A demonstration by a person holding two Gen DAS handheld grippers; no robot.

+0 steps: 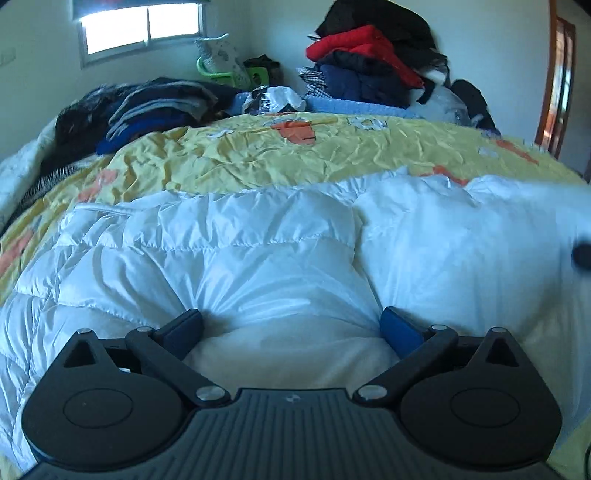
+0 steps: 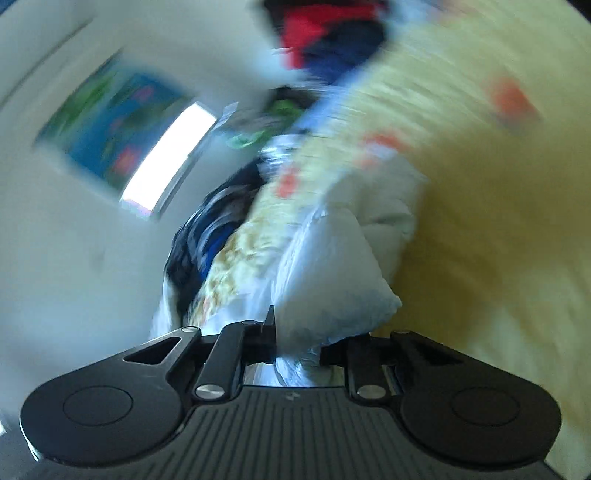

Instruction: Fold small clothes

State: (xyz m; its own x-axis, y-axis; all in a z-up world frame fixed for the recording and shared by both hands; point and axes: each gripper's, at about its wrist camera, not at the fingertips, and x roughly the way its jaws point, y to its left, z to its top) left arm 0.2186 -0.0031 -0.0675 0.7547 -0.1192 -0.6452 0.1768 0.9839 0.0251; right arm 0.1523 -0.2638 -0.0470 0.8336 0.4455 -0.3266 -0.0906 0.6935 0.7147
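Note:
A white quilted puffer jacket [image 1: 258,236] lies spread on the yellow bedspread [image 1: 258,155], filling the lower half of the left wrist view. My left gripper [image 1: 291,326] stands open and wide, its blue pads [image 1: 399,328] pushed down into the jacket with a bulge of fabric between them. At the right edge, part of the jacket [image 1: 554,229] is blurred and raised. The right wrist view is motion-blurred and tilted. There my right gripper [image 2: 295,343] is shut on a puffy white corner of the jacket [image 2: 332,277], lifted off the bedspread [image 2: 480,240].
A stack of dark and blue clothes [image 1: 147,107] lies at the bed's far left. A tall pile with a red and navy garment [image 1: 369,59] stands at the far right. A window [image 1: 144,29] is behind and a wooden door frame [image 1: 557,81] at the right.

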